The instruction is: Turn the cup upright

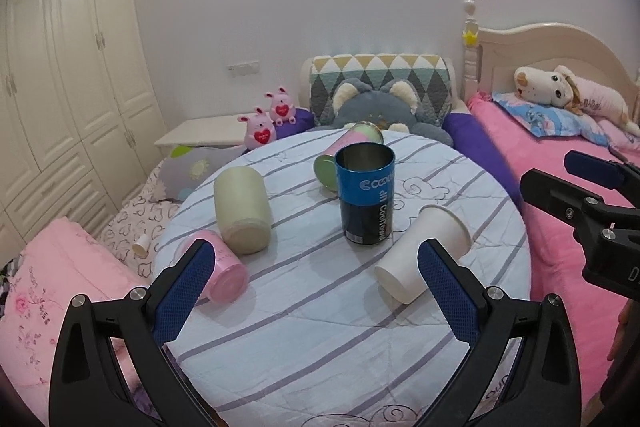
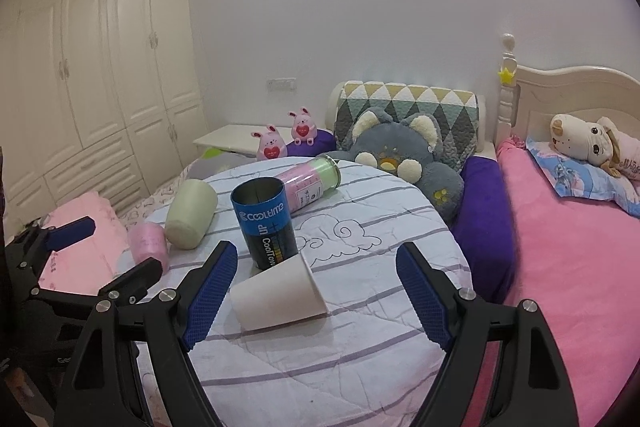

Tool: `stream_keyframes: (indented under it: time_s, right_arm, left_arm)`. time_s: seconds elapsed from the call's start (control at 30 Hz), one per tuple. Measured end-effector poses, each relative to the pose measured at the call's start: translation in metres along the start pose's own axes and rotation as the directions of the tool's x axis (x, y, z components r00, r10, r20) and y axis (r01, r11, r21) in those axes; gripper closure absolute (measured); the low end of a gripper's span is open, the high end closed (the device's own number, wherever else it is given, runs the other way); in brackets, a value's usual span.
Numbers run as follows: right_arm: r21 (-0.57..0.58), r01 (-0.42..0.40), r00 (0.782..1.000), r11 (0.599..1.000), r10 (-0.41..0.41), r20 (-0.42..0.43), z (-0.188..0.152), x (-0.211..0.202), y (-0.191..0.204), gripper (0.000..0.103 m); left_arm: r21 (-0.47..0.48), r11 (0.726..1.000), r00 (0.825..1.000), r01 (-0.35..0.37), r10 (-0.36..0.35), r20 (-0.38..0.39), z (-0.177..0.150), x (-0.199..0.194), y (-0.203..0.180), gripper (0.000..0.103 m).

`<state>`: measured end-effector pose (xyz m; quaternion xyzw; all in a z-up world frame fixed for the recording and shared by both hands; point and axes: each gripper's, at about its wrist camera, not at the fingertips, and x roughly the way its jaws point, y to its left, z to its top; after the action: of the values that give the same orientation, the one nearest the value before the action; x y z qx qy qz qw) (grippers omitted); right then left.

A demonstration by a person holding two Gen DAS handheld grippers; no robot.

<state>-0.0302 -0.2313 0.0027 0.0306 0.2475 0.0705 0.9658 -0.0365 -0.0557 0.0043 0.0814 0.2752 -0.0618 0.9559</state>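
A round table (image 1: pixel 320 339) with a striped cloth holds several cups. A blue metal cup (image 1: pixel 366 193) (image 2: pixel 266 223) stands upright in the middle. A white paper cup (image 1: pixel 424 253) (image 2: pixel 280 293) lies on its side near it. A pale green cup (image 1: pixel 242 209) (image 2: pixel 190 213), a small pink cup (image 1: pixel 224 273) (image 2: pixel 148 245) and a pink and green cup (image 1: pixel 352 143) (image 2: pixel 316 181) also lie on their sides. My left gripper (image 1: pixel 316 267) is open and empty above the near table. My right gripper (image 2: pixel 316 271) is open, with the white cup between its fingers and just beyond them.
A bed with a pink blanket (image 2: pixel 580 267) lies to the right. A grey plush cat (image 2: pixel 404 155) and two pink plush rabbits (image 2: pixel 286 139) sit behind the table. A white wardrobe (image 1: pixel 60 87) stands at the left. Pink bedding (image 1: pixel 60 287) lies left of the table.
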Motion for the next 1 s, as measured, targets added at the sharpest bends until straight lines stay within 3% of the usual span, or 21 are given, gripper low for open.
stream_keyframes:
  time_s: [0.37,0.73,1.0]
  right_arm:
    - [-0.069,0.013,1.000,0.998,-0.014,-0.004,0.004,-0.016,0.004,0.020]
    - [-0.090,0.000,0.999,0.996,-0.003,-0.033,0.008,-0.009,0.000,0.020]
    - [-0.083,-0.013,0.998,0.997,0.008,-0.066,0.010,-0.001,0.012,0.020]
  left_arm:
    - [-0.017,0.999,0.999,0.039,-0.038,0.022,0.000,-0.010,-0.009,0.000]
    - [0.013,0.999,0.999,0.030,-0.030,0.018,0.006,-0.006,-0.023,0.000]
    - [-0.007,1.000,1.000,0.022,-0.022,0.012,0.008,-0.004,-0.004,0.000]
